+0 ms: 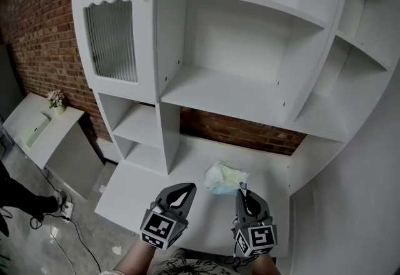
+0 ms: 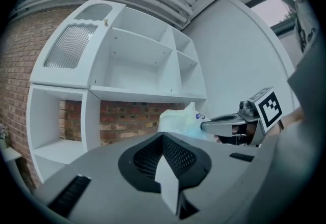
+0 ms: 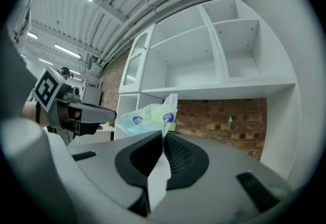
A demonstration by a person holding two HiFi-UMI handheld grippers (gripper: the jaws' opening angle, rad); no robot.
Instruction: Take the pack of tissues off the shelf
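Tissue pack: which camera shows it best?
Head view: the whole tissue pack shows from above, pinched at its edge by the right gripper. The right gripper view shows it half hidden behind the jaws; the left gripper view, only its top.

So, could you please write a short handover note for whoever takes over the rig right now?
Left gripper: jaws shut, empty, beside the pack.
Right gripper: jaws shut on an edge of the pale green-and-blue plastic pack of tissues.
Pack: at the right gripper's tip, over the bottom ledge of the white shelf unit.
Done: pack gripped.
Left: draw it clear of the unit; whether it already hangs free of the ledge I cannot tell.
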